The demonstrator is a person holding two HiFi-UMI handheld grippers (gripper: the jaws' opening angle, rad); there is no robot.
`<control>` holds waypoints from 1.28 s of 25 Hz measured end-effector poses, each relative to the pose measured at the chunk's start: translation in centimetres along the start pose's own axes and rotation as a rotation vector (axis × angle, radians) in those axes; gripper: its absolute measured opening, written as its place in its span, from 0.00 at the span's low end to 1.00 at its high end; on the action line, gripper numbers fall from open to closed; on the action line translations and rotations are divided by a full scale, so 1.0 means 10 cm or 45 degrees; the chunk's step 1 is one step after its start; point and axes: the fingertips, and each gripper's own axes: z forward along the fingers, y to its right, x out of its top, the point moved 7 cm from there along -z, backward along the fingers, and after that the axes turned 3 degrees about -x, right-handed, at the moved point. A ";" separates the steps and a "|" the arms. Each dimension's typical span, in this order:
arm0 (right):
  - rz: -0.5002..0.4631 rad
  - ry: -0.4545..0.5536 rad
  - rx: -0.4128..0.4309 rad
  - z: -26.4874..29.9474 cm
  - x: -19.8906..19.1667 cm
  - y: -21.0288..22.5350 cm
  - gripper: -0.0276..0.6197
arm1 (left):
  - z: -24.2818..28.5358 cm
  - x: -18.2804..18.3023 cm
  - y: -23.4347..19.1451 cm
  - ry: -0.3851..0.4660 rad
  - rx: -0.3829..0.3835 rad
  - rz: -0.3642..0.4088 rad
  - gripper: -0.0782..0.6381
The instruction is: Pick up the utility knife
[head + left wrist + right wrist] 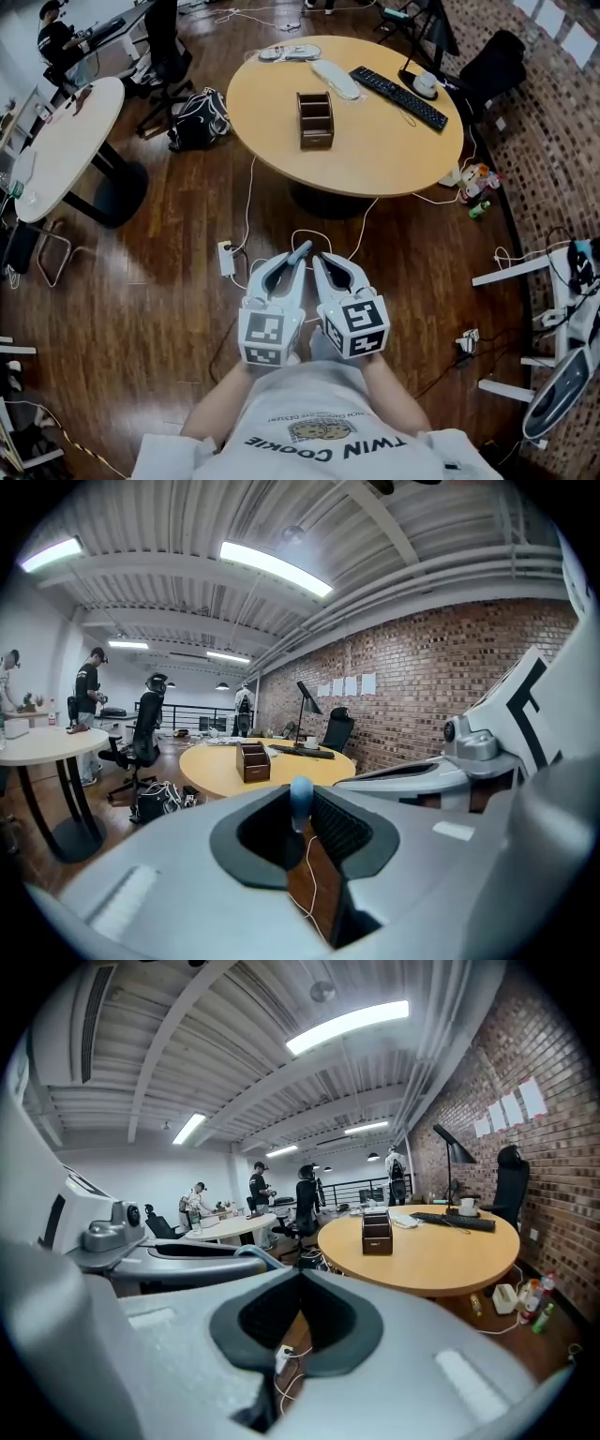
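I hold both grippers close in front of my body, side by side, above the wooden floor. My left gripper (pixel 299 253) (pixel 300 810) is shut on a slim blue-ended thing, apparently the utility knife (pixel 302 247) (pixel 300 795). Only its rounded blue end shows, sticking up between the jaw tips. My right gripper (pixel 318 260) (pixel 300 1277) is shut, its tips meeting with nothing between them. Both grippers point toward the round wooden table (pixel 375 150), which stands well ahead of them.
On the round table stand a dark wooden organizer (pixel 315 120), a black keyboard (pixel 398 97) and a white keyboard (pixel 336 80). A power strip (pixel 226 259) and cables lie on the floor just ahead. A white table (pixel 66 141), a backpack (pixel 199 120) and office chairs stand at the left.
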 end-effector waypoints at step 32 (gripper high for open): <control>0.010 0.052 -0.115 -1.19 -0.37 -0.52 0.05 | -0.91 -0.23 0.82 0.043 -0.100 0.025 0.21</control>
